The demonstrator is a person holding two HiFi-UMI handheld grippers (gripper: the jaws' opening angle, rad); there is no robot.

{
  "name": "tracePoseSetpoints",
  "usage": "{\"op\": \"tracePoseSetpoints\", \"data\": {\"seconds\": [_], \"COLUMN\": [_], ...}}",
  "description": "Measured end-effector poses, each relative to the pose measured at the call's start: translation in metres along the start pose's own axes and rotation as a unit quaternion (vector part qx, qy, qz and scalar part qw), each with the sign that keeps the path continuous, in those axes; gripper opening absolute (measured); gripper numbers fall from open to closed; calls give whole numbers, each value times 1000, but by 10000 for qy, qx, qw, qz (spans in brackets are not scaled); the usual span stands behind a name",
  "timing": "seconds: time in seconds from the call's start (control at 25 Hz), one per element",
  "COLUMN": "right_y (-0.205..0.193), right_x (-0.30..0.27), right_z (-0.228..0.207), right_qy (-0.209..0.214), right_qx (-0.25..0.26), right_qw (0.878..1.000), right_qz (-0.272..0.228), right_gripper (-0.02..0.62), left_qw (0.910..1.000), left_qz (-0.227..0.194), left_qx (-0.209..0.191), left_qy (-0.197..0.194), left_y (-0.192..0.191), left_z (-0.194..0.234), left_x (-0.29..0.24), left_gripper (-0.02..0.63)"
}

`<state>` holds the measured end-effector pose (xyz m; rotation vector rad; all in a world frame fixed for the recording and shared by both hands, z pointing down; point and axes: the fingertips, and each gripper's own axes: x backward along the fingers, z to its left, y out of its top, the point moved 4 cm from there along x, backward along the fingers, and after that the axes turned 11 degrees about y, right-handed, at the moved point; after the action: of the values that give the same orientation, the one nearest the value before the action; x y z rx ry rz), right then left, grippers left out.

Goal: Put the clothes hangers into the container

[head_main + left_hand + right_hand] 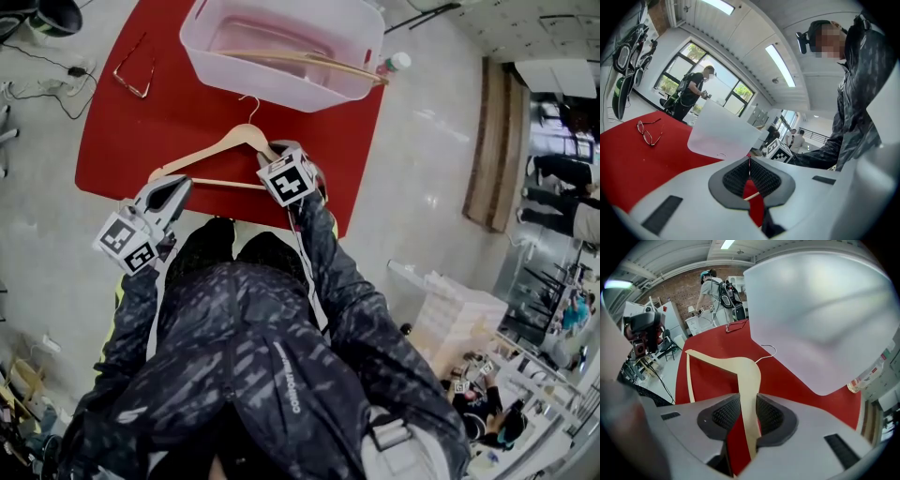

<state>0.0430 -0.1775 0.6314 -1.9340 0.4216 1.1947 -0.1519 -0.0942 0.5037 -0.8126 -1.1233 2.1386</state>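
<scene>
A wooden clothes hanger (223, 145) lies on the red table (131, 141) in front of the white plastic container (202, 47). My right gripper (278, 153) is shut on the hanger's right arm; in the right gripper view the pale wood (749, 376) runs between the pads, its wire hook (768, 355) pointing at the container (820, 324). A second wooden hanger (300, 59) rests inside the container. My left gripper (176, 185) sits at the table's near left edge, shut on nothing (749, 171), just off the hanger's left tip.
Red-framed glasses (131, 80) lie on the table's far left. A bottle (394, 64) stands by the container's right side. Cables and a power strip (66, 80) lie on the floor to the left. Other people stand in the background (691, 93).
</scene>
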Motion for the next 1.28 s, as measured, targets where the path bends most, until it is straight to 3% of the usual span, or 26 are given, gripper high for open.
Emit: {"op": "tracePoseSetpoints", "data": {"seconds": [0.36,1.28], "right_y": [20,74], "right_x": [43,132], "right_z": [10,35], "right_qy": [-121,-536], "right_qx": [264,1069], "right_qw": [9983,9874], "right_qz": [-506,-1041], "right_gripper": [112,112], "left_qw": [9999,9982], "left_qz": [-54,-280], "left_qx": [-73,-344], "left_qy": [-112,-405], "left_y": [6,32], "left_z": [-14,-46], "left_x": [-4,-1], "left_gripper": [11,12]}}
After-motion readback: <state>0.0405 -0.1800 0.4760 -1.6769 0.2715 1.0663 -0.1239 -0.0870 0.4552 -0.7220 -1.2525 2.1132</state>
